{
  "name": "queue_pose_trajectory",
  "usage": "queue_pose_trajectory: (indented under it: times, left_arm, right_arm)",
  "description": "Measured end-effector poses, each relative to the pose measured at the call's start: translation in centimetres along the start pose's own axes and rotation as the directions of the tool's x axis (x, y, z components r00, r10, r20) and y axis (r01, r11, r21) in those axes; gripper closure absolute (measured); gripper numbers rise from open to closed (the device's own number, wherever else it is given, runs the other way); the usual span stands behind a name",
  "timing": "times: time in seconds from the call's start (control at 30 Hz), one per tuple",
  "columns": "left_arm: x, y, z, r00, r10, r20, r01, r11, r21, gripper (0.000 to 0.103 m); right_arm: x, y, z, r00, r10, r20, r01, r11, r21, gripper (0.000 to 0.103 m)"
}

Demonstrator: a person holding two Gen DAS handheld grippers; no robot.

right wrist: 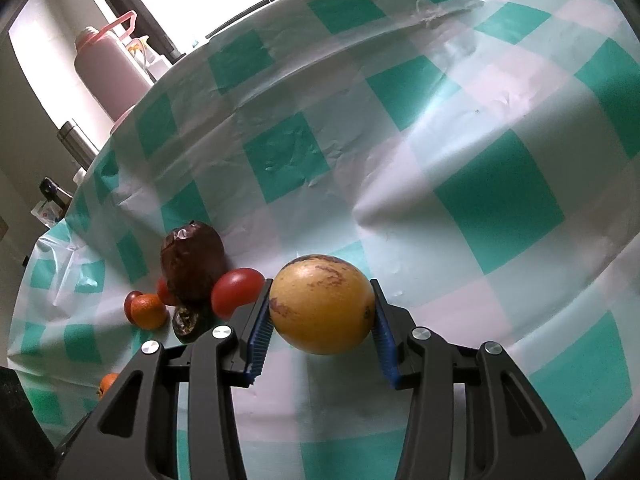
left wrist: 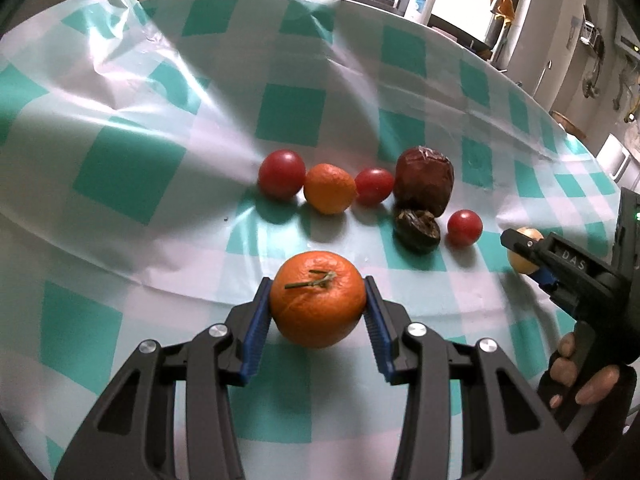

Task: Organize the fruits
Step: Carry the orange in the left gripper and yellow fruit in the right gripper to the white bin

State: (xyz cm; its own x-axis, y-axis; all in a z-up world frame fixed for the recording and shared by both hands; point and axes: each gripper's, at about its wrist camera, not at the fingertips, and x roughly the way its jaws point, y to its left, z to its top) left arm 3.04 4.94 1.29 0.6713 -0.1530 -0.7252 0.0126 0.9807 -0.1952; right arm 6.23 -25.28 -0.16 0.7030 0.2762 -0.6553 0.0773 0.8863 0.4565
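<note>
Left gripper: black plastic linkage arms w/ silver screws, blue ribbed pads. Right gripper: same build; "DAS" lettering, bare-skinned hand behind.

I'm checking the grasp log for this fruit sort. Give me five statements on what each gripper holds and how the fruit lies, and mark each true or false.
1. The left gripper is shut on an orange. True.
2. The right gripper is open and holds nothing. False: it is shut on a yellow fruit with brown streaks.
3. Three tomatoes lie on the cloth. True: one at the left end, one in the middle, one at the right.
4. The small orange lies between two tomatoes. True.
5. The held orange has no stem. False: a green stem lies across its top.
</note>
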Motion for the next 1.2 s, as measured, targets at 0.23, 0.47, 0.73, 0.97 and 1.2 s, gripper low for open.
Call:
queue_pose_trajectory:
  times: [0.23,0.47,0.73,0.97,1.2]
  left_arm:
    - [-0.2,0.5,0.0,1.000,0.021,0.015,-0.021,1.000,-0.017,0.058]
    - [-1.4,0.8,-0.2,0.995,0.048,0.089,-0.045,0.999,-0.028,0.059]
    - [-7.0,1.0,-3.6,0.986,0.072,0.153,-0.064,0.996,-0.059,0.058]
    - [-9.0,-1.9,-8.2,0.993,0.039,0.112,-0.042,0.999,0.032,0.058]
    - [-11.3,-6.9,-11.0,0.993,-0.014,0.121,-0.005,0.988,0.156,0.058]
  right_arm:
    - [-0.2,-0.3,0.2,1.000,0.002,0.015,-0.002,1.000,0.021,0.058]
    - [-0.4,-0.5,0.2,0.999,0.049,0.000,-0.049,0.999,0.017,0.058]
    - [-5.9,-0.5,-4.1,0.990,0.135,-0.038,-0.135,0.991,0.007,0.058]
    - [-13.2,-0.5,-9.7,0.991,0.125,-0.038,-0.128,0.983,-0.129,0.058]
    - [-19.6,-3.5,-11.8,0.991,0.129,0.035,-0.121,0.978,-0.170,0.058]
